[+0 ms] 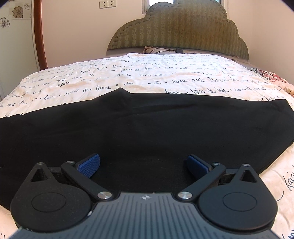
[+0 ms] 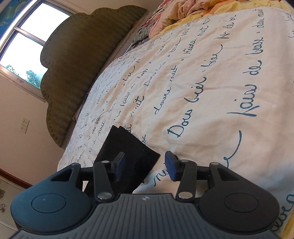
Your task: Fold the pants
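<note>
Black pants lie flat across the near part of the bed, spread wide from left to right in the left wrist view. My left gripper hovers low over their near edge, open wide, with its blue pads apart and only flat cloth beneath them. In the tilted right wrist view, one end of the pants shows as a dark folded corner on the quilt. My right gripper stands open about halfway just above that corner. Its left pad is over the cloth and its right pad over bare quilt; neither presses on anything.
The bed is covered by a cream quilt printed with dark handwriting. A padded green headboard and a pillow with a small black device on it stand at the far end. Crumpled floral bedding lies along the right side.
</note>
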The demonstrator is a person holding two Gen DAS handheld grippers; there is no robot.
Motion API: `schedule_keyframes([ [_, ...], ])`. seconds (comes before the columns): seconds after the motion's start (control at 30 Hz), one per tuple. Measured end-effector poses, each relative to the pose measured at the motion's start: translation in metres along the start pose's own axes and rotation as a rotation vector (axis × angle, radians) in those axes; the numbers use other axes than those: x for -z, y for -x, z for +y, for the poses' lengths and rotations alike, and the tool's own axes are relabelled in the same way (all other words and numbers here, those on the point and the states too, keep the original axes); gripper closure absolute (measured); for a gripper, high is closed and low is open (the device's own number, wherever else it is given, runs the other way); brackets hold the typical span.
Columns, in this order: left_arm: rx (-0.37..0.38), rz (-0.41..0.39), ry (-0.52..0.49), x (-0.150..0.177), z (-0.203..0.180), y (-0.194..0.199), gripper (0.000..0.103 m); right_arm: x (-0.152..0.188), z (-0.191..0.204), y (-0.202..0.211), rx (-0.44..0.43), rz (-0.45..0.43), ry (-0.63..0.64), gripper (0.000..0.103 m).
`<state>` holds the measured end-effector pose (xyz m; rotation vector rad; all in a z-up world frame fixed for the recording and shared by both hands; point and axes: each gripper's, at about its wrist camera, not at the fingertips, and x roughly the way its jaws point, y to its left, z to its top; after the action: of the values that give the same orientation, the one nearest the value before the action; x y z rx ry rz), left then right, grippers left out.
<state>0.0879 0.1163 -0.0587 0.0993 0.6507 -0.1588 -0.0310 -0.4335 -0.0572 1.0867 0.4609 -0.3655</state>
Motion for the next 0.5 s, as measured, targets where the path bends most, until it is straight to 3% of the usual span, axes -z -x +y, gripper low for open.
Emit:
schedule_keyframes([
  [0.07,0.000,0.000,0.001,0.000,0.001,0.000,0.000,0.000,-0.001,-0.005,-0.025,0.009,-0.030,0.050],
  [0.23,-0.001,0.000,-0.001,0.000,0.002,0.000,0.000,0.002,0.008,-0.022,-0.079,0.023,-0.033,0.030],
  [0.5,-0.013,0.005,-0.012,-0.002,0.000,-0.001,0.000,0.005,0.005,-0.025,-0.155,-0.004,-0.113,0.029],
])
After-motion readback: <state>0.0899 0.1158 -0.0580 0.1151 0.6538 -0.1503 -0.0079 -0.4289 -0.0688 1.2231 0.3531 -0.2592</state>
